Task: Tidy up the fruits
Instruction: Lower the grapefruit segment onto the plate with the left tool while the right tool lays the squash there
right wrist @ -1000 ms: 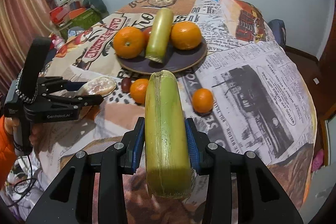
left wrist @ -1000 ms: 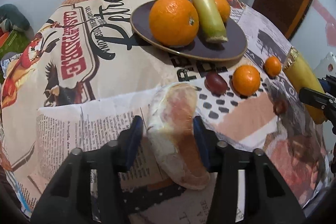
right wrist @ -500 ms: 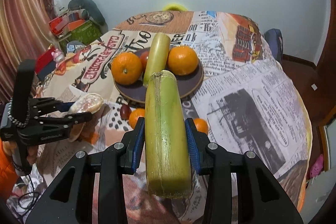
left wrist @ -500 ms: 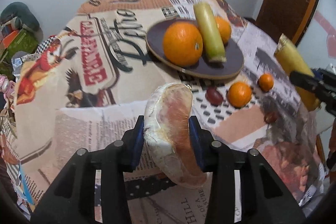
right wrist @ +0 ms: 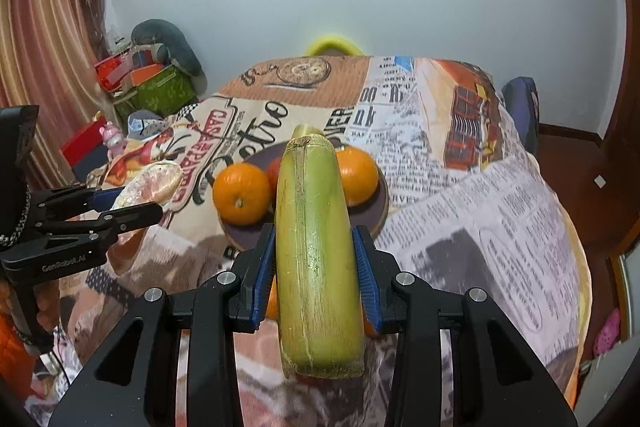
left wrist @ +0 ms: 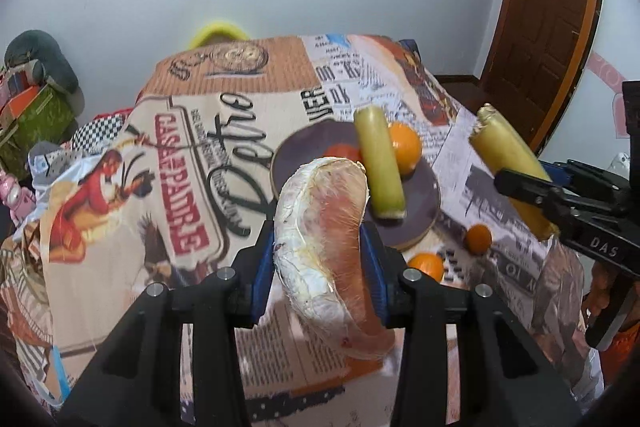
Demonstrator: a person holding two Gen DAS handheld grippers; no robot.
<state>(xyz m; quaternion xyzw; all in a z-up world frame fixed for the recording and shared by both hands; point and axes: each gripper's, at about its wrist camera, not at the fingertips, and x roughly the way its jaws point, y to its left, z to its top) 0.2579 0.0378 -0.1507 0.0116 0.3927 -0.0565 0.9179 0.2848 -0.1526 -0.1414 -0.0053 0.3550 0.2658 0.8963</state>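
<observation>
Both grippers' fingers (left wrist: 264,259) (right wrist: 362,267) clamped, angled downward, raised side by side.

We see the plate (right wrist: 376,223) mostly taken: sugarcane piece (left wrist: 380,163) lies lengthwise down its middle, big orange (right wrist: 241,193) on its left, another orange (right wrist: 356,175) on its right, red fruit (right wrist: 274,171) wedged between. Only bare rim we see is far-left in the left wrist view. Two small oranges (left wrist: 428,265) (left wrist: 479,238) sit on the tablecloth (right wrist: 480,227) just in front of the plate, blocking the near approach. Right half of the table is clear cloth. Left half also open. Left gripper (right wrist: 132,205) with its pomelo segment (left wrist: 328,247) hangs left of the plate; right gripper (left wrist: 520,183) with its cane (right wrist: 316,251) flanks the other side.
</observation>
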